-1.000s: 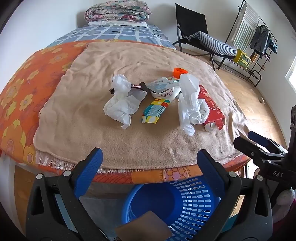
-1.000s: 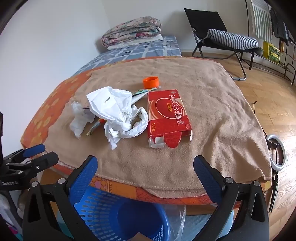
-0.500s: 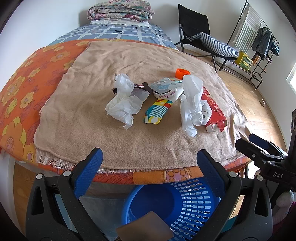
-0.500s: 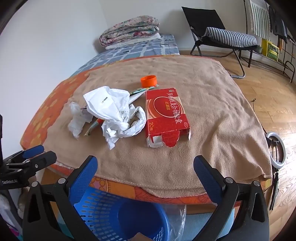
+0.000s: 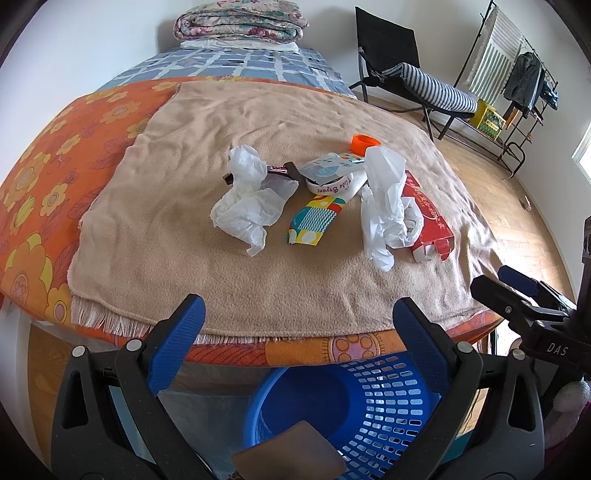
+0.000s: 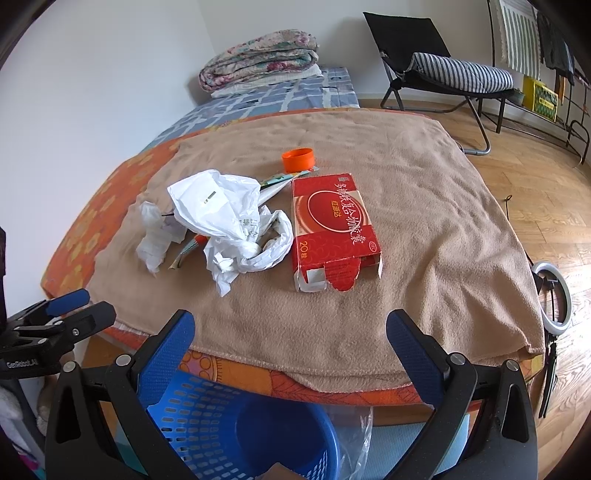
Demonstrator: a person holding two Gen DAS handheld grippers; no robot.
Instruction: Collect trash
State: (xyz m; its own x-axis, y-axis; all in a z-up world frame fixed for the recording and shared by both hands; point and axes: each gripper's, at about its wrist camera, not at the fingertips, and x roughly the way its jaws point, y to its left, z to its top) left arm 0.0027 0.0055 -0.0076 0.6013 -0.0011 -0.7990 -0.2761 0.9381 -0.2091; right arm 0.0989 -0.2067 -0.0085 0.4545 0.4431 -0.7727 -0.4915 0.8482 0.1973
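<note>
Now | left gripper [image 5: 297, 319] fingers spread | right gripper [image 6: 291, 336] likewise, over basket [image 6: 207, 417]

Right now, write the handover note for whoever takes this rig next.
Left gripper: open, empty. Right gripper: open, empty. Both hover at the bed's near edge, above the blue basket.
On the tan blanket: two crumpled white bags, red carton, patterned wrapper, orange cap, white tub.
Done: a brown piece is in the basket.
Left: everything on the blanket.

folded quilt [image 5: 240, 20] on bed, black chair [image 6: 424, 55], clothes rack [image 5: 517, 81] w/ garments
</note>
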